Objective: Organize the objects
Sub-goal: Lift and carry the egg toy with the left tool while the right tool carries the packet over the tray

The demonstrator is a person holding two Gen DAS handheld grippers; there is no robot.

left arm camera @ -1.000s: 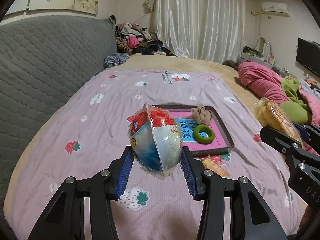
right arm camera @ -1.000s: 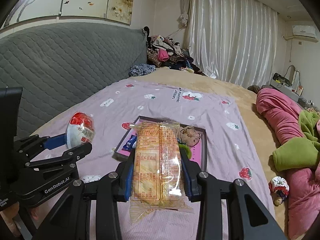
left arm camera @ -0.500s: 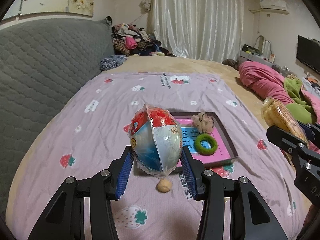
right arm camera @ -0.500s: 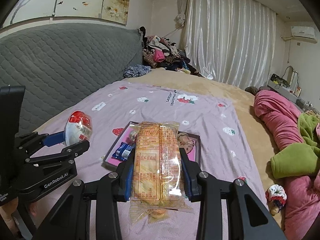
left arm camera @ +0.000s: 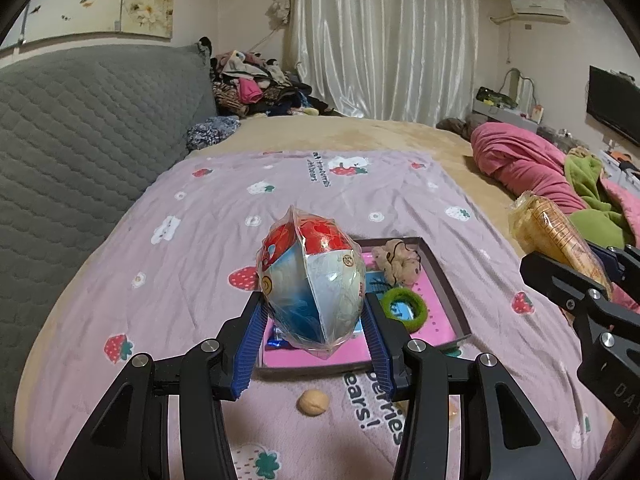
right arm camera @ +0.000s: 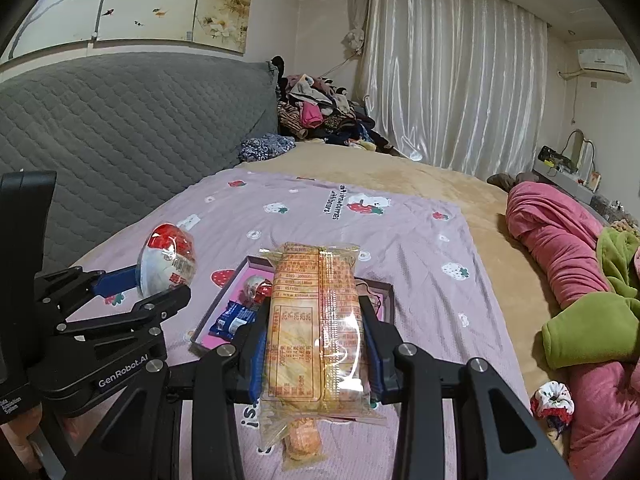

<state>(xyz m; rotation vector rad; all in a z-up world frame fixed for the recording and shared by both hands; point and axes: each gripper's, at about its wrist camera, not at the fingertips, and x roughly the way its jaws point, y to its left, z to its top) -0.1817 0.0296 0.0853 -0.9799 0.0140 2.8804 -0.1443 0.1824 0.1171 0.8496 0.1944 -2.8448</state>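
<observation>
Low centre of the left view, the left gripper (left arm camera: 314,316) clamps a wrapped egg-shaped toy (left arm camera: 314,280) at its widest part; probably light, hard, with slippery film. The right gripper (right arm camera: 314,346) squeezes a cracker packet (right arm camera: 314,328) by its long edges: crushable. "GenRobot.AI" marks the left tool. Beyond lies the pink tray (left arm camera: 438,272) on the bed (left arm camera: 200,240), whose sheet reads "bears!".

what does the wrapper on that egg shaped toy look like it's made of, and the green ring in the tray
Egg-shaped toy: thin clear plastic film, glossy, with a crimped seam and glare; the shell underneath looks like hard plastic. Green ring: fuzzy, matte, likely a fabric hair tie.
</observation>
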